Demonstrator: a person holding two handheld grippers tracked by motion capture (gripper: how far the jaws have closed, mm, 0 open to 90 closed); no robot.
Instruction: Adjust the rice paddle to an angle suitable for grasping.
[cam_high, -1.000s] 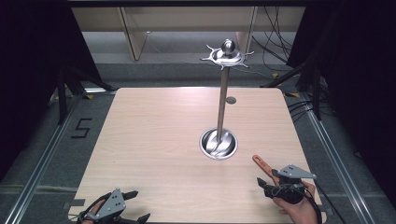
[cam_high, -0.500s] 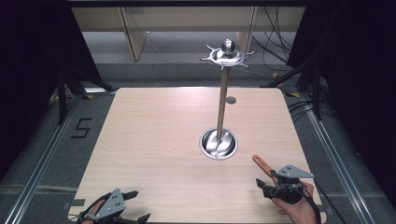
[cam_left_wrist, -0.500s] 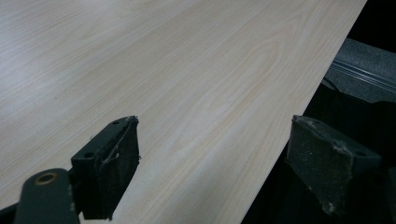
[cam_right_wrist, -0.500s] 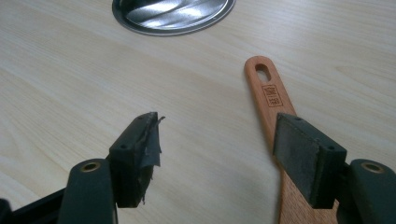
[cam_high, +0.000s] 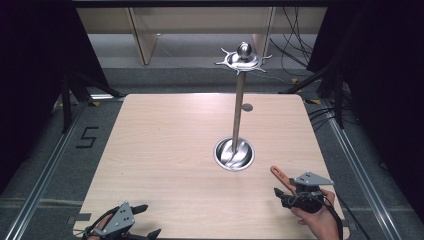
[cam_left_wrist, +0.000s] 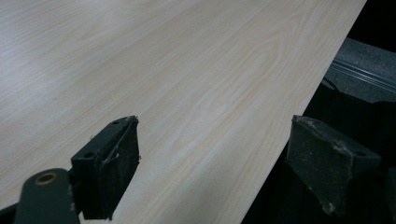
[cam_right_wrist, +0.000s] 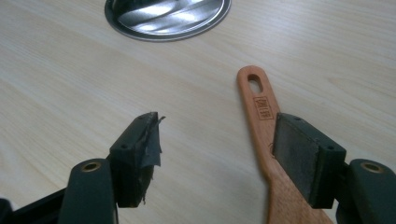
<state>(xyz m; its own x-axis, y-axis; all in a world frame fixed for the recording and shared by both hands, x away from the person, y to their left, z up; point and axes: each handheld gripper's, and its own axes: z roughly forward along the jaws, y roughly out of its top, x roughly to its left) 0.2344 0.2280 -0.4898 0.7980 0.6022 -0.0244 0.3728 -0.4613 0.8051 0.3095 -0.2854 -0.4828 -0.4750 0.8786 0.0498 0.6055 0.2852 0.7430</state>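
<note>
Pale wood-grain tabletop (cam_high: 165, 150), seen from the high view. Near its middle stands a steel utensil stand (cam_high: 238, 110): round shiny base (cam_high: 234, 153), upright pole, and a hooked crown with a ball on top (cam_high: 243, 56).

Right tongs (cam_high: 286, 191) at the near right corner of the tabletop, held in the person's hand (cam_high: 317, 217). An orange-brown wooden utensil handle (cam_high: 281, 178) lies flat on the tabletop just in front of them, its free end pointing toward the stand's base; handle and base are apart.

Right gripper view: right tongs (cam_right_wrist: 217, 147) stand wide open. The wooden handle (cam_right_wrist: 261, 109), with a slotted hanging hole at its far end and a small stamped mark below it, passes along the inner face of the right-hand jaw; contact with that pad looks likely but cannot be told for certain. The left-hand jaw is well clear of the handle, so nothing is clamped. Rim of the stand's base (cam_right_wrist: 168, 16) at the top of this view.

Left tongs (cam_high: 142, 220) at the near left corner, at the tabletop edge. Left gripper view: left tongs (cam_left_wrist: 212, 154) wide open, holding nothing; one jaw over the wood, the other past the tabletop edge (cam_left_wrist: 299, 107) over dark floor.
</note>
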